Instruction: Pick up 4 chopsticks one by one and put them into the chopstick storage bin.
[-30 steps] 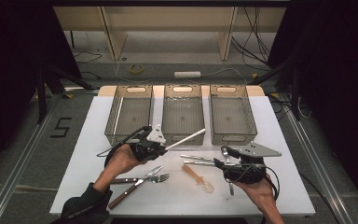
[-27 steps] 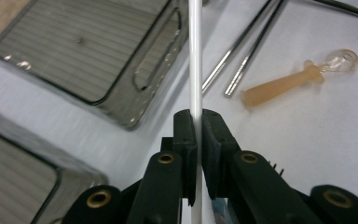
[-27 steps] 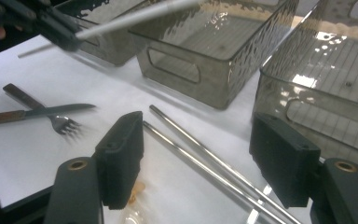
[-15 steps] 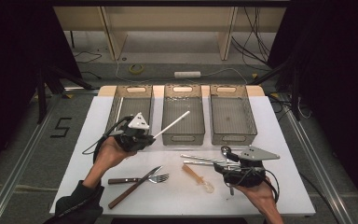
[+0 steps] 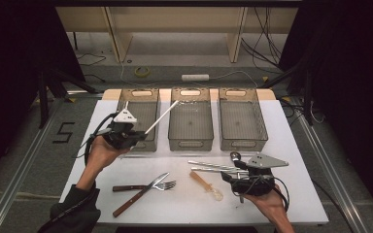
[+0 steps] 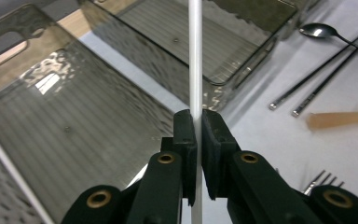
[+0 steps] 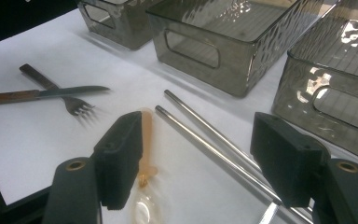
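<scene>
the left gripper [image 5: 135, 137] hovers by the left bin [image 5: 140, 118], its jaws pinching a white chopstick [image 6: 195, 56] close to one end, so the long free part runs up and right across the gap toward the middle bin [image 5: 190, 121]. in the left gripper view the stick stands straight between the black pads [image 6: 186, 140], with the ribbed floor of a bin below it. judging by this, the step in hand is sorting the stick into a bin, and a second white stick [image 5: 126, 105] already leans at the far-left corner of the left bin, which suggests that bin is the goal. to do it well, the hand should swing the free end round so the stick lies along the bin's long side, lower it inside the walls, and only then let the pads part; released while it crosses a rim, it would likely tip out onto the table [image 5: 291, 160].

further right, a knife [image 5: 141, 193], a fork [image 5: 145, 186], an amber plastic spoon [image 5: 206, 184], 2 metal chopsticks [image 5: 213, 167] and a metal spoon [image 5: 236, 157] wait in front. the right gripper [image 7: 200, 154] rests low beside them, jaws spread wide and holding nothing.

the 1 readable mark is a "5" [image 5: 64, 132] taped on the floor left of the table; no brand or label reads on the bins.
</scene>
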Available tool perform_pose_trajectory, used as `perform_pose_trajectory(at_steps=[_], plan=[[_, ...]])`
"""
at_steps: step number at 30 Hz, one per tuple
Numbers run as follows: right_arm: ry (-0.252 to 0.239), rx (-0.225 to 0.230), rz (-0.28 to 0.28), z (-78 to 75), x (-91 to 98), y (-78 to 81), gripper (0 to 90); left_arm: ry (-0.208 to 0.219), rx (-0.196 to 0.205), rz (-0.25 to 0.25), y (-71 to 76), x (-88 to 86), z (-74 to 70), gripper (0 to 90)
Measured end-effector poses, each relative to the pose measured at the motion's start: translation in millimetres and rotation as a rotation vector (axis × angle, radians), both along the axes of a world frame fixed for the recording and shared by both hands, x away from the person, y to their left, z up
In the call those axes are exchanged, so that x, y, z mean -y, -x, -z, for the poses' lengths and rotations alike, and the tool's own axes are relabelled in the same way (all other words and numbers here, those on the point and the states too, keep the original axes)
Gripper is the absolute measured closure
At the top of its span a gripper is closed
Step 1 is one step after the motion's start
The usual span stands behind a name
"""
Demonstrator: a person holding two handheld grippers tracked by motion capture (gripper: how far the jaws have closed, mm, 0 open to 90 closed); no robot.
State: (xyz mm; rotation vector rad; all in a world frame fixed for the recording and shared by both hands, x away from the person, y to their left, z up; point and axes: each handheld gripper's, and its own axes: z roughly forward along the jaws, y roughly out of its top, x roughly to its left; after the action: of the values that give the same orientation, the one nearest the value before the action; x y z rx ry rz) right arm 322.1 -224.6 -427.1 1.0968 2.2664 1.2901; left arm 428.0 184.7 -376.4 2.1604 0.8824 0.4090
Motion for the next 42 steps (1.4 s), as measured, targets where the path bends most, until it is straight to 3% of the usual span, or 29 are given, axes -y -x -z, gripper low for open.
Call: perform_pose_trajectory(at_steps=[19, 31, 37, 42], plan=[[-0.008, -0.002, -0.004, 0.7, 0.2, 0.0, 35.2, 0.12, -0.013, -0.184, -49.8, -39.8, -3.7, 84.4], [-0.018, -0.003, -0.005, 0.5, 0.7, -0.1, 35.2, 0.128, -0.036, -0.289, -81.4, -48.6, 9.6, 84.4], [-0.018, 0.0, -0.006, 0.1, 0.6, 0.0, 35.2, 0.139, -0.046, -0.313, -86.2, -50.6, 18.6, 84.3], [-0.027, 0.0, -0.007, -0.3, 1.0, -0.1, 34.9, 0.12, -0.057, -0.327, -88.9, -51.3, 29.0, 84.2]])
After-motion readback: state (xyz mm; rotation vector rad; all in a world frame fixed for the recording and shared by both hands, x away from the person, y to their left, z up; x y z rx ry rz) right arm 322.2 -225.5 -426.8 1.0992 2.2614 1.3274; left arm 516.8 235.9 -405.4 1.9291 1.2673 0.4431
